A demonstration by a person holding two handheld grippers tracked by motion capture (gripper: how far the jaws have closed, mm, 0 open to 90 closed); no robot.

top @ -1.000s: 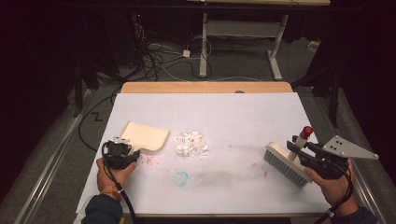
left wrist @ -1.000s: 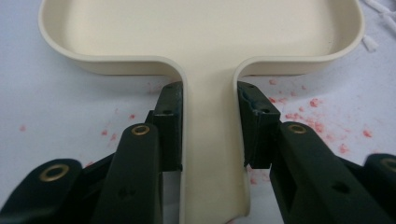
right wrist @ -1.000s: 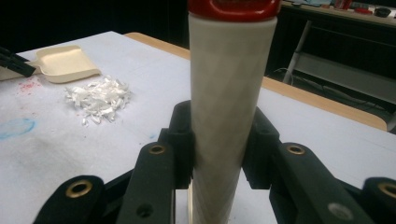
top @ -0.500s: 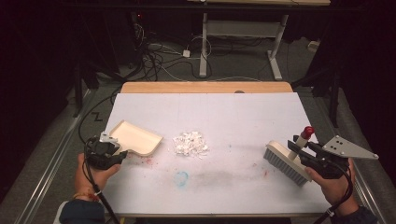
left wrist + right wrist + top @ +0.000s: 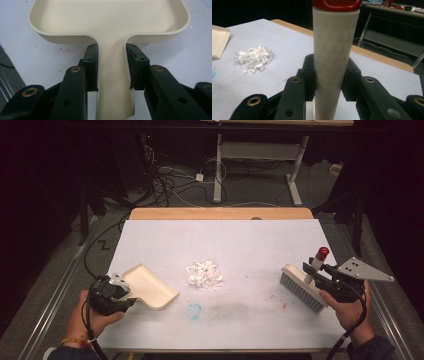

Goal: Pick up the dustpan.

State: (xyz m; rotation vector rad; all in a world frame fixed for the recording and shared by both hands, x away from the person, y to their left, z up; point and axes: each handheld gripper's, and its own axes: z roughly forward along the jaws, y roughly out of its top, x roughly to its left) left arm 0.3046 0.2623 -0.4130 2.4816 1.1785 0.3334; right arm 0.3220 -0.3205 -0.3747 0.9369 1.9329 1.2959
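My left hand-held gripper pinches the dustpan by its stem, pads either side of the handle, so the open lip faces right toward the shredded paper pile at mid-bench. Pan sits near-left, a gap short of the pile. My right hand-held gripper clamps the brush by its white, red-capped handle, bristles down at the near-right of the bench, well apart from the pile. I judge both are set to sweep scraps leftward into the pan.
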